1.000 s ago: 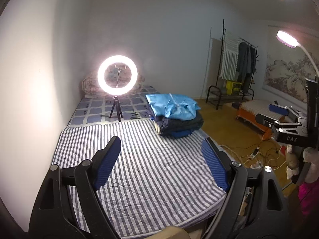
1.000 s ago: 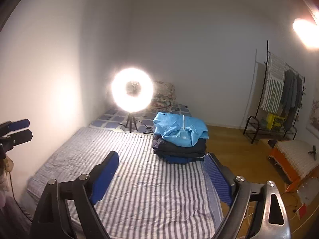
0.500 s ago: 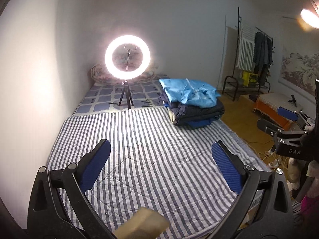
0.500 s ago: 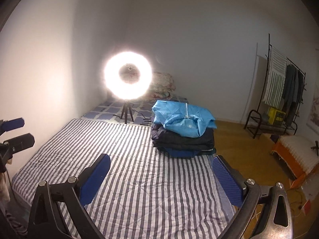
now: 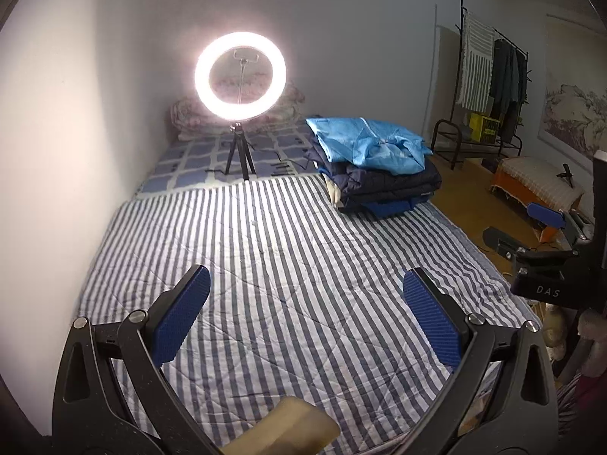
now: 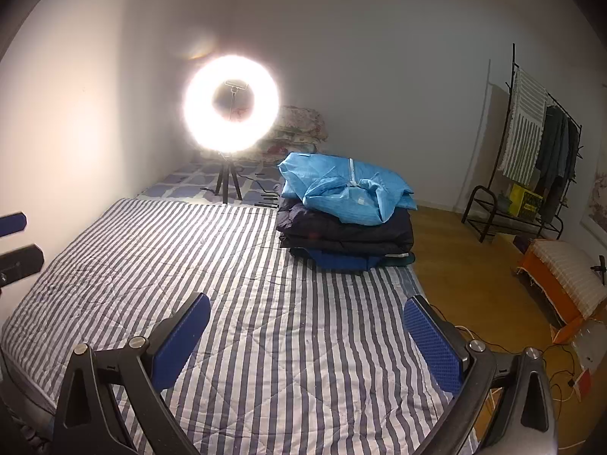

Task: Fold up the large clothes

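Over the striped bed [image 5: 288,250], your left gripper [image 5: 305,316] has dropped lower than a second ago, its jaws just spread wide and empty; the stack of folded clothes [image 5: 373,167] sits far right. In the right view, your right gripper [image 6: 307,339] likewise has sunk, jaws just widened, holding nothing, with the stack [image 6: 345,216] ahead beside the ring light [image 6: 231,104].
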Demonstrator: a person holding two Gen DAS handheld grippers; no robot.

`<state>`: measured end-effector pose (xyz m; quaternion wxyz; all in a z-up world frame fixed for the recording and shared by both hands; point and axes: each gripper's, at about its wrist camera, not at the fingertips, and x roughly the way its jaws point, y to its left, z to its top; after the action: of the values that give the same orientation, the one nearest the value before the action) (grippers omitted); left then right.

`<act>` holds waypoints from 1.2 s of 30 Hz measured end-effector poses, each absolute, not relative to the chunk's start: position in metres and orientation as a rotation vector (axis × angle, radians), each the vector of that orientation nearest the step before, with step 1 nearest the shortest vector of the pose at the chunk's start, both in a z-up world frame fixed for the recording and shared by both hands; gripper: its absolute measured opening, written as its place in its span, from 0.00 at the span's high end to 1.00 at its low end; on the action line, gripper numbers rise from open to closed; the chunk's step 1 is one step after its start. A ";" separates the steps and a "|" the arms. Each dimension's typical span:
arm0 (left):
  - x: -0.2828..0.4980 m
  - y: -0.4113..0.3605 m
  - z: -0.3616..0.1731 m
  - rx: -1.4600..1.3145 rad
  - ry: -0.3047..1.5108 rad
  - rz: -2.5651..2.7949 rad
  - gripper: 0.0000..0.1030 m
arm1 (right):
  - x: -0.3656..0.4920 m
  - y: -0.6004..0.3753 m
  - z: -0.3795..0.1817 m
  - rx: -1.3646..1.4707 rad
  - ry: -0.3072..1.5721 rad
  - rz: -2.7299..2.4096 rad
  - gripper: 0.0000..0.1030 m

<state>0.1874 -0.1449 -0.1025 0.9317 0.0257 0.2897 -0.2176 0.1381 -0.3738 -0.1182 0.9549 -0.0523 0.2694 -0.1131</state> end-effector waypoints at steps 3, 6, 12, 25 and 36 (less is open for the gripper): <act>0.187 -0.149 -0.105 0.061 0.599 -0.450 0.00 | 0.139 -0.378 -0.116 -0.088 0.543 -0.233 0.00; 0.186 -0.150 -0.105 0.066 0.599 -0.453 0.00 | 0.139 -0.379 -0.117 -0.085 0.551 -0.240 0.00; 0.185 -0.151 -0.106 0.066 0.598 -0.451 0.00 | 0.138 -0.384 -0.119 -0.066 0.564 -0.245 0.00; 0.183 -0.148 -0.106 0.069 0.594 -0.442 0.00 | 0.138 -0.381 -0.120 -0.057 0.569 -0.248 0.00; 0.182 -0.147 -0.105 0.065 0.591 -0.438 0.00 | 0.137 -0.380 -0.119 -0.056 0.573 -0.249 0.00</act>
<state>0.1823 -0.1466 -0.1054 0.9325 0.0320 0.2889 -0.2142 0.1366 -0.3802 -0.1191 0.9511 -0.0273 0.2820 -0.1227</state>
